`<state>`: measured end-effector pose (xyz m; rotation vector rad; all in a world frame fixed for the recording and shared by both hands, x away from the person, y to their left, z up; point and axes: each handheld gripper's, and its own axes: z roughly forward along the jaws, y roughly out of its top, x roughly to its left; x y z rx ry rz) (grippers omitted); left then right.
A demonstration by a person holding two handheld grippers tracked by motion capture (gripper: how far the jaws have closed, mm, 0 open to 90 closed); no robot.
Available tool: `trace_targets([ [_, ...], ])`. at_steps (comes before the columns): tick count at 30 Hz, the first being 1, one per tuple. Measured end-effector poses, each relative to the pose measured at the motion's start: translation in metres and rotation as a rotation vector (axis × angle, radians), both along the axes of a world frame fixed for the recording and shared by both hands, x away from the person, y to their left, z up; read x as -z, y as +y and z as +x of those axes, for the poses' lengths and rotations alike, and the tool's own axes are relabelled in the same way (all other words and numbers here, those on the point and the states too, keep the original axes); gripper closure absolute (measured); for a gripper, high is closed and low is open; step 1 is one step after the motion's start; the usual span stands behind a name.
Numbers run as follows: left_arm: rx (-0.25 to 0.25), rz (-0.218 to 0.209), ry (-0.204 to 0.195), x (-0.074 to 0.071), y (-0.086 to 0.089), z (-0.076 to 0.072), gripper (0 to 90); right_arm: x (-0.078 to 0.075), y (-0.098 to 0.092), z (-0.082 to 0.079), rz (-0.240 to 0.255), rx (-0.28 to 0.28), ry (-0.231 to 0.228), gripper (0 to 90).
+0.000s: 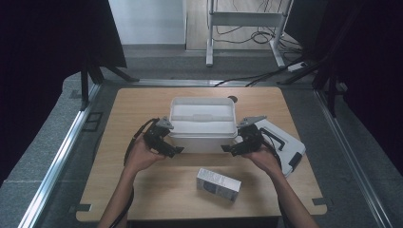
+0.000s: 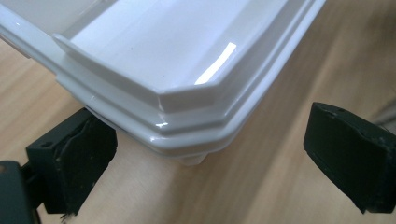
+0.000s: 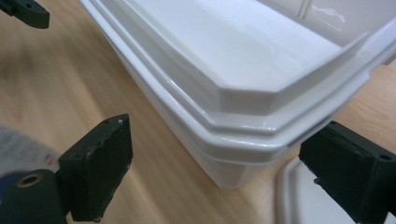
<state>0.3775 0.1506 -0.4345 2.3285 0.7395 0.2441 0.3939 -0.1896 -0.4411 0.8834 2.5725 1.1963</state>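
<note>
A white plastic bin (image 1: 202,141) stands open in the middle of the wooden table (image 1: 142,180). My left gripper (image 1: 174,150) is at its near left corner and my right gripper (image 1: 228,149) at its near right corner. In the left gripper view the open jaws straddle the bin's corner (image 2: 187,116), one pad (image 2: 79,168) under the rim, the other apart from it. The right gripper view has the bin's corner (image 3: 243,116) between two wide-open jaws, and the pad (image 3: 100,168) stands apart from the wall. Neither gripper (image 2: 212,161) (image 3: 229,172) holds anything.
A white lid (image 1: 287,142) with a black handle lies flat right of the bin, under the right hand; its edge (image 3: 299,200) is beside the bin's base. A small grey and white carton (image 1: 218,183) lies near the front edge. Bare wood lies left of the bin.
</note>
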Motion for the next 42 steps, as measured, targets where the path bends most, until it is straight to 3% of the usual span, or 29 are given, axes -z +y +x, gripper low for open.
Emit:
trace_targets([
  [18,0.016,0.024,0.005,-0.003,0.004,-0.060,2.9,0.000,-0.003,-0.058,0.024,-0.058,0.002,12.1],
  [21,0.020,0.013,0.013,-0.003,0.005,-0.066,2.9,0.000,-0.003,-0.061,0.018,-0.060,0.001,12.1],
  [24,0.027,-0.003,0.013,-0.003,0.006,-0.067,2.9,-0.001,-0.005,-0.060,0.026,-0.055,0.008,15.1],
  [27,0.031,-0.030,0.014,-0.006,0.013,-0.067,3.6,-0.001,-0.013,-0.061,0.040,-0.047,0.004,12.7],
  [33,0.023,-0.007,0.023,-0.009,0.029,-0.068,3.2,0.006,-0.037,-0.070,0.044,0.008,-0.004,7.4],
  [42,0.051,0.013,0.033,-0.027,0.050,-0.059,3.5,0.023,-0.061,-0.090,-0.016,0.046,-0.021,3.7],
])
